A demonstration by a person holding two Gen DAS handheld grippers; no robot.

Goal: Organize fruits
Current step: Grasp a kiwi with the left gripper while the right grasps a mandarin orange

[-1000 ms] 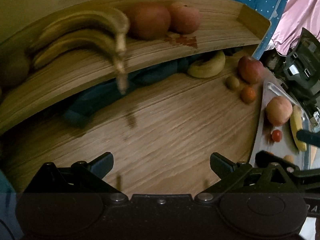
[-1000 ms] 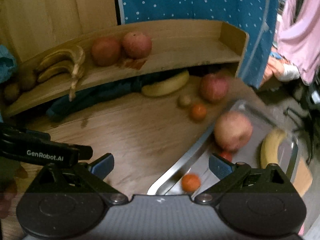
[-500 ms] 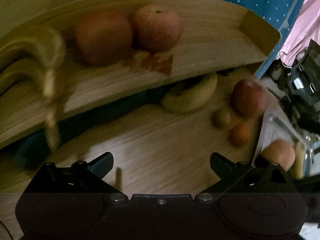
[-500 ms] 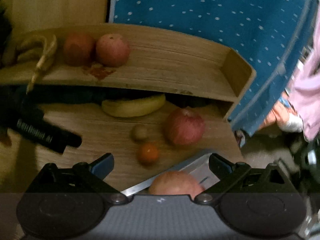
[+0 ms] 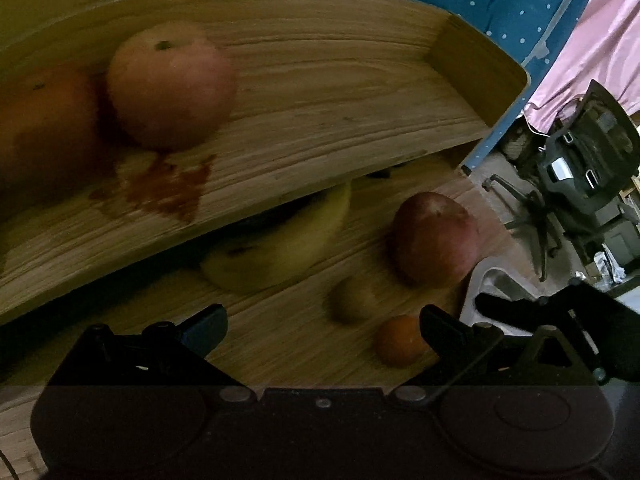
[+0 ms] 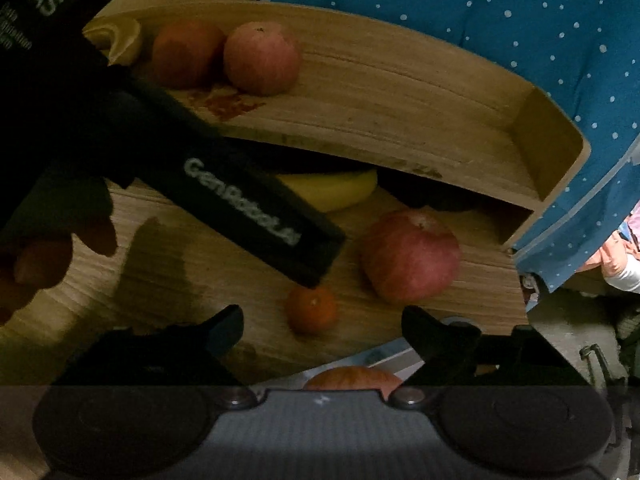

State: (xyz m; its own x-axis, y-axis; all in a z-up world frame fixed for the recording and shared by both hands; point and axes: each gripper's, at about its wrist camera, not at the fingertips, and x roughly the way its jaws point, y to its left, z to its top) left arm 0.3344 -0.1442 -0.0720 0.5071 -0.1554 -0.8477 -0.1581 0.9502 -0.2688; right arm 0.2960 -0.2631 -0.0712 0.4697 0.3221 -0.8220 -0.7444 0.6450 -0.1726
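A curved wooden shelf (image 5: 320, 120) (image 6: 400, 120) holds two apples (image 5: 172, 88) (image 6: 262, 58). Below it on the wooden table lie a yellow banana (image 5: 276, 248) (image 6: 336, 190), a red apple (image 5: 434, 238) (image 6: 410, 256), a small brownish fruit (image 5: 354, 294) and a small orange (image 5: 400, 340) (image 6: 312, 310). My left gripper (image 5: 322, 320) is open and empty, just short of the small fruits; it also crosses the right wrist view (image 6: 248, 212). My right gripper (image 6: 322, 326) is open and empty, close to the orange. Another apple (image 6: 352, 376) lies in a metal tray (image 6: 384, 354) under it.
A blue dotted cloth (image 6: 500, 20) hangs behind the shelf. Pink fabric (image 5: 592, 40) and a black office chair (image 5: 580, 184) are off the table's right edge. Bananas (image 6: 116, 38) lie at the shelf's left end. The tray's corner (image 5: 492, 280) sits right of the red apple.
Both grippers have moved forward and right toward the fruit under the shelf. The left gripper now crosses the right wrist view. Both stay open.
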